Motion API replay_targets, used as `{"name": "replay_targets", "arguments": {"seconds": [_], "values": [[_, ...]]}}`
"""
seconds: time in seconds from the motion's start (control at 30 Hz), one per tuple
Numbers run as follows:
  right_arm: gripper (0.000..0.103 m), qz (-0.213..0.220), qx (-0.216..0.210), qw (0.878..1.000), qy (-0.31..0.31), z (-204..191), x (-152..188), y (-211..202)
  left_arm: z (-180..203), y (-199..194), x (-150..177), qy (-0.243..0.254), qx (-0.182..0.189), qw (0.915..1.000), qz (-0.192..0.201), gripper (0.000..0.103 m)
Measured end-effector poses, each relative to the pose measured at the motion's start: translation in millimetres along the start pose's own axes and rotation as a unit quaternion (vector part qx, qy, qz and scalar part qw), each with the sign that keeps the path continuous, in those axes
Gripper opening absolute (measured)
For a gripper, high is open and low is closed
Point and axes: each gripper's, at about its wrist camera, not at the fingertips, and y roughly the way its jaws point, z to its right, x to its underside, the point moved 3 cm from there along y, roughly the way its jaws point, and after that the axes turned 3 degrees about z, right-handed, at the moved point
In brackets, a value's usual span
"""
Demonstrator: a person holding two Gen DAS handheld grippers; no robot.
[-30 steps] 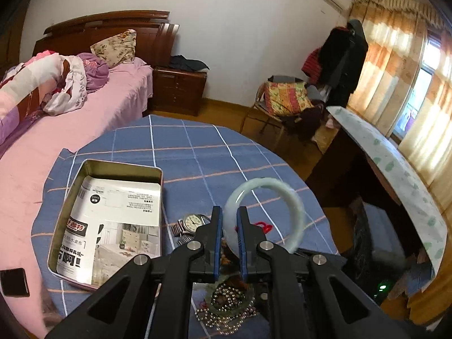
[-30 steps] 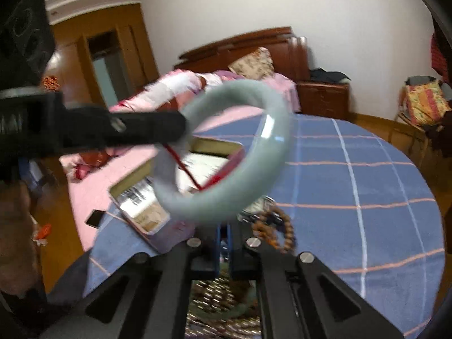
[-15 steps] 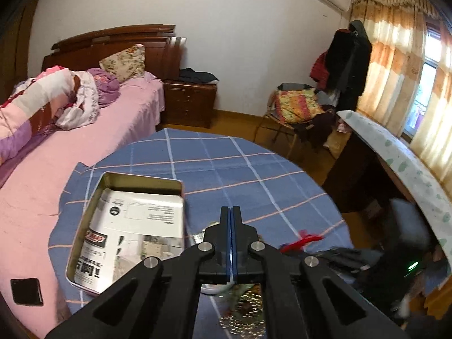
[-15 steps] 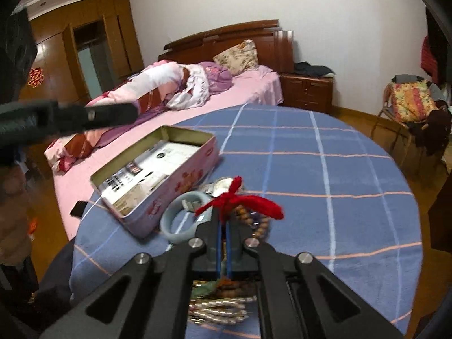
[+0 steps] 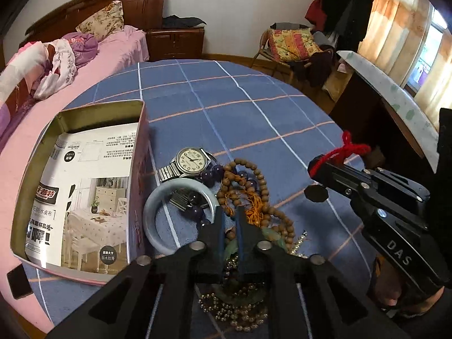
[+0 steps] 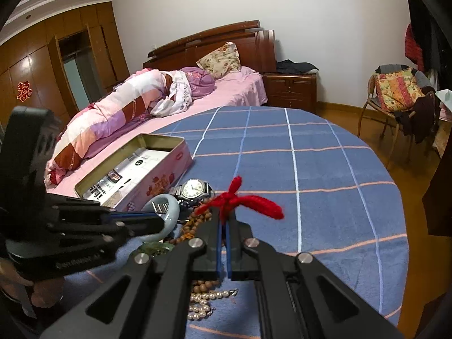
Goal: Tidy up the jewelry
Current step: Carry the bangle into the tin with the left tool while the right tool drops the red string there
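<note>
The right claw point(image 6: 224, 220) pinches a red yarn cord point(image 6: 248, 202), its two fingers pressed close on the strand, which bunches into a knot above the tips and trails off to the right over the blue checked bench point(image 6: 310, 169). In the left wrist view the same red cord point(image 5: 344, 152) shows at the tip of that claw, held above the cloth and apart from the pile. The left claw point(image 5: 229, 220) hovers low over the heap of jewelry with a narrow gap between its fingers and nothing gripped; its tips hang above the brown wooden bead strand point(image 5: 254, 186) with its orange tassel. A pale jade bangle point(image 5: 158, 220) lies flat on the cloth just beside the left finger, partly over dark purple beads point(image 5: 210, 173). A silver wristwatch point(image 5: 192, 162) rests beyond the bangle, face up. A string of pearls point(image 6: 203, 301) lies at the near edge of the heap, under the claws. The open tin box point(image 5: 141, 147), lined with a printed leaflet point(image 5: 84, 192), stands just left of the bangle. A pink bed point(image 6: 169, 101) is behind the bench.
</note>
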Motion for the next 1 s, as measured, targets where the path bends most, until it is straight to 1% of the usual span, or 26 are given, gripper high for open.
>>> {"name": "replay_targets", "arguments": {"seconds": [0.07, 0.1, 0.13, 0.2, 0.27, 0.3, 0.33, 0.37, 0.4, 0.43, 0.5, 0.57, 0.63, 0.73, 1.0], "values": [[0.004, 0.0, -0.002, 1.0, 0.0, 0, 1, 0, 1, -2, 1, 0.004, -0.012, 0.9999, 0.005, 0.053], [0.004, -0.001, -0.003, 1.0, 0.0, 0, 2, 0, 1, -4, 1, 0.002, -0.015, 0.9998, 0.013, 0.059], [0.004, -0.001, -0.003, 1.0, 0.001, 0, 3, 0, 1, -5, 1, 0.001, -0.014, 0.9997, 0.02, 0.062], [0.004, -0.001, -0.004, 1.0, 0.004, 1, 3, 0, 0, -3, 2, 0.0, -0.006, 0.9998, 0.018, 0.062], [0.004, 0.0, -0.004, 1.0, 0.004, 1, 3, -1, -3, 3, 3, -0.003, -0.012, 0.9999, 0.009, 0.061], [0.004, 0.001, -0.004, 1.0, 0.004, 1, 3, -2, -5, 6, 4, -0.005, -0.011, 0.9999, 0.004, 0.06], [0.004, 0.002, -0.004, 1.0, 0.004, 1, 3, -2, -7, 9, 5, -0.007, -0.014, 0.9999, -0.001, 0.053], [0.004, 0.003, -0.004, 1.0, 0.004, 0, 3, -2, -7, 12, 6, -0.006, -0.013, 0.9999, -0.006, 0.043], [0.004, 0.003, -0.004, 1.0, 0.004, 0, 3, -3, -6, 14, 5, -0.004, -0.013, 0.9999, -0.01, 0.037], [0.004, 0.003, -0.005, 1.0, 0.004, 0, 3, -2, -6, 16, 6, -0.002, -0.015, 0.9998, -0.015, 0.027], [0.004, 0.001, -0.005, 1.0, 0.004, -1, 4, -2, -4, 19, 7, 0.004, -0.02, 0.9996, -0.018, 0.021], [0.004, 0.0, -0.006, 1.0, 0.003, -1, 4, -2, -3, 17, 6, 0.017, -0.031, 0.9993, -0.015, 0.01], [0.004, 0.001, -0.006, 1.0, 0.003, -2, 4, -2, -1, 14, 7, 0.019, -0.032, 0.9992, -0.013, 0.009], [0.005, 0.005, -0.006, 1.0, 0.003, -2, 2, -4, 3, 5, 7, 0.027, -0.028, 0.9992, 0.004, 0.009], [0.005, 0.013, -0.009, 1.0, 0.002, -5, -5, -8, 0, -53, -18, 0.039, -0.039, 0.9945, 0.088, 0.009]]}}
